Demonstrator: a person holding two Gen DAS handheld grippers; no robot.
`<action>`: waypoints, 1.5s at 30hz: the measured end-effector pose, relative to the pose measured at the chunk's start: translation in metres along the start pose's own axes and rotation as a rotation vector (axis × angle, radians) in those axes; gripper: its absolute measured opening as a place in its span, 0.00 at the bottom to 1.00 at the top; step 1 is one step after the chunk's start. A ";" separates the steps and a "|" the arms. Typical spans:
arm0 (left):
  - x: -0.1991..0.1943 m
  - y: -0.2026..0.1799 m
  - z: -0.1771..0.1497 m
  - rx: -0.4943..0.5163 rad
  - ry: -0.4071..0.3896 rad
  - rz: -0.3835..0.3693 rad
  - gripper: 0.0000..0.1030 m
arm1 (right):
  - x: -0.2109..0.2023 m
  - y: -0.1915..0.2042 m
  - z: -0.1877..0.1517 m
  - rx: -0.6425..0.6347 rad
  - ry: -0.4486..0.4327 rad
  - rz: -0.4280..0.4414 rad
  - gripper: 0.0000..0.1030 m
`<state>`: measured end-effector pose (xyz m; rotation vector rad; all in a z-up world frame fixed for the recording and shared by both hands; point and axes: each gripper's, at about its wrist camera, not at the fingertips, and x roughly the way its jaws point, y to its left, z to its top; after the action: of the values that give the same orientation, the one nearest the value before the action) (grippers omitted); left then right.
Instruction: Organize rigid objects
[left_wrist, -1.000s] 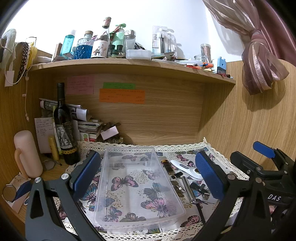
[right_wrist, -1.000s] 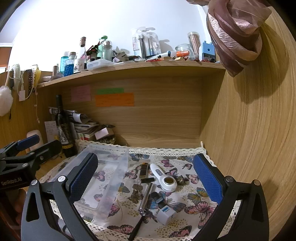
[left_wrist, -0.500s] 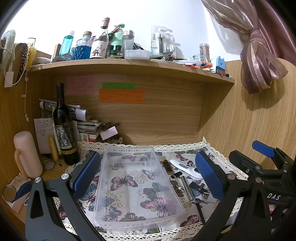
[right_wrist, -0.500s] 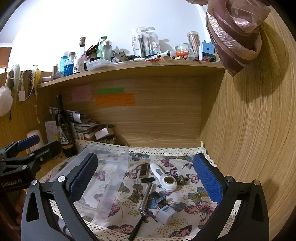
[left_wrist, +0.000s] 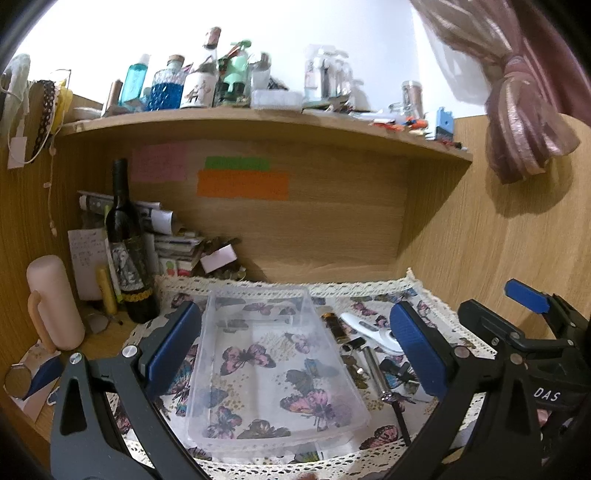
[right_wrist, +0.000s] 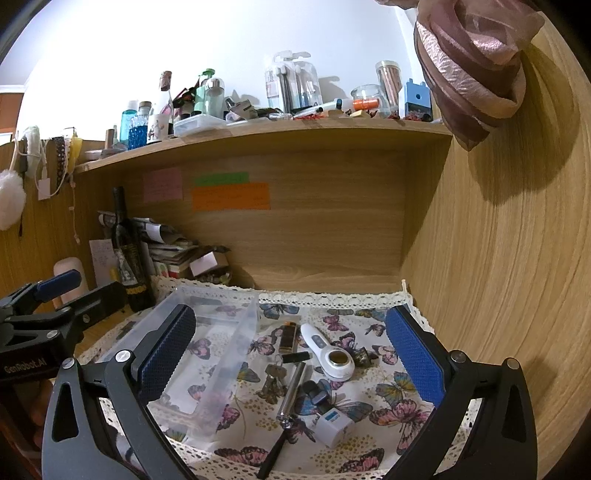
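An empty clear plastic bin (left_wrist: 273, 362) lies on a butterfly-print cloth (right_wrist: 384, 398); it also shows in the right wrist view (right_wrist: 221, 350). Right of it lie small objects: a white handheld device (right_wrist: 328, 350), a lighter (right_wrist: 287, 338), a bunch of keys (right_wrist: 273, 380), a silver metal tube (right_wrist: 291, 391), a white plug adapter (right_wrist: 334, 426). My left gripper (left_wrist: 295, 347) is open and empty, held above the bin. My right gripper (right_wrist: 291, 354) is open and empty above the small objects.
A dark wine bottle (left_wrist: 129, 251), a pink flask (left_wrist: 55, 302) and stacked papers (left_wrist: 173, 243) stand at the back left. A cluttered shelf (left_wrist: 258, 122) runs overhead. A wooden wall (right_wrist: 498, 258) closes the right side, a curtain (right_wrist: 472, 66) hanging above.
The left wrist view has shifted slightly and is a bit blurred. The right gripper has hardly moved. Both stay open and empty.
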<state>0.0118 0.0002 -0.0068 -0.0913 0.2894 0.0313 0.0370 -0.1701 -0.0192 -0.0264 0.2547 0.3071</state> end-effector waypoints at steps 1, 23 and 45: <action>0.002 0.002 0.000 -0.002 0.007 -0.003 1.00 | 0.001 0.000 0.000 -0.002 0.005 -0.005 1.00; 0.123 0.101 -0.019 -0.033 0.492 0.029 0.96 | 0.091 -0.037 -0.020 -0.013 0.300 -0.070 1.00; 0.180 0.121 -0.045 -0.102 0.819 -0.121 0.19 | 0.188 -0.057 -0.044 -0.026 0.644 -0.030 0.58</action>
<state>0.1658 0.1196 -0.1116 -0.2219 1.1006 -0.1161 0.2171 -0.1716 -0.1095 -0.1560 0.8881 0.2647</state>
